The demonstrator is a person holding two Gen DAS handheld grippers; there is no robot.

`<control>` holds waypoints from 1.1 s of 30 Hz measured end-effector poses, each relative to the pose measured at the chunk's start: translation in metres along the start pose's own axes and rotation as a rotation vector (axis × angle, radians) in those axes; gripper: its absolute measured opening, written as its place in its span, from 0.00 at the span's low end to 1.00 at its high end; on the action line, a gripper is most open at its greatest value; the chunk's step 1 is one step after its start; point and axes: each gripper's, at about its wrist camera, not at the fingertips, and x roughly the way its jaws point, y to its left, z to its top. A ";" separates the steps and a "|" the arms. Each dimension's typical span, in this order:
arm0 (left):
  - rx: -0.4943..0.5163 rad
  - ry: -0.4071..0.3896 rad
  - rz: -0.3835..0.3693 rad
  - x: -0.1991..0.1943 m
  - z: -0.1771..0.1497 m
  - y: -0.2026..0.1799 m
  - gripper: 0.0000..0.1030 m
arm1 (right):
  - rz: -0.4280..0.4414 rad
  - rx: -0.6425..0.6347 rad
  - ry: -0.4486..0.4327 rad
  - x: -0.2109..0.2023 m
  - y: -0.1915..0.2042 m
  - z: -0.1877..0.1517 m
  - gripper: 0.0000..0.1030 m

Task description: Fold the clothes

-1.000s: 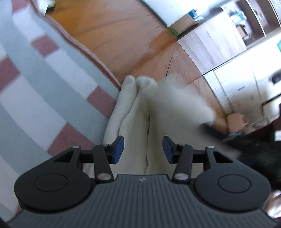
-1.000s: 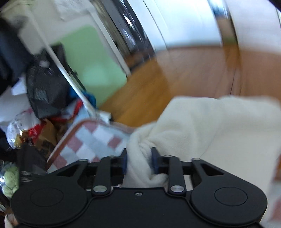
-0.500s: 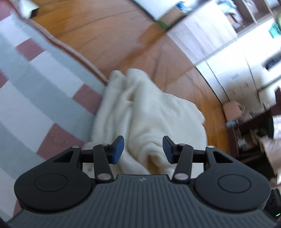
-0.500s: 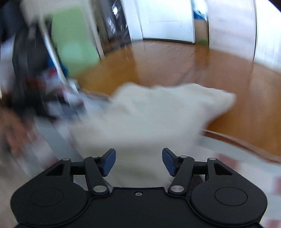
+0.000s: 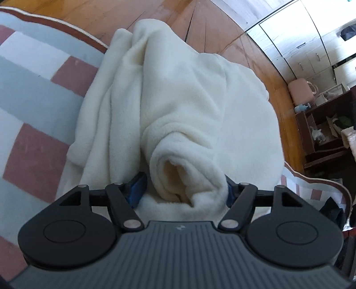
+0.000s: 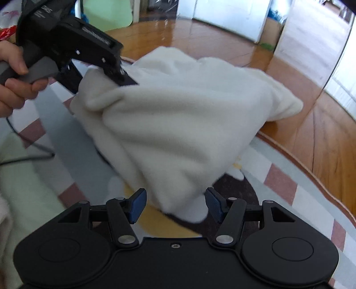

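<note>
Wooden flooring fills the upper part of both wrist views, and a checked rug in grey, white and dull red covers the lower left of the left wrist view. We see the cream fleece garment bunched in the centre of that view, lying partly on the rug and partly on the floor.

We note that the left gripper has a rolled fold of the fleece between its blue pads. Its jaws are opening, and we cannot tell whether the pads are touching the cloth. In the right wrist view, this same gripper appears at upper left, held by a hand, with the garment draped from its tip.

We observe the right gripper at the bottom of its own view. Its jaws stand wide, and a lower corner of the fleece hangs between the pads without touching them.

White cabinets occupy the upper right of the left wrist view.
</note>
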 end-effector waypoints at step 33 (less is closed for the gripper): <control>-0.031 -0.124 0.435 -0.060 -0.043 -0.006 0.56 | 0.143 0.063 -0.332 -0.059 -0.042 0.034 0.52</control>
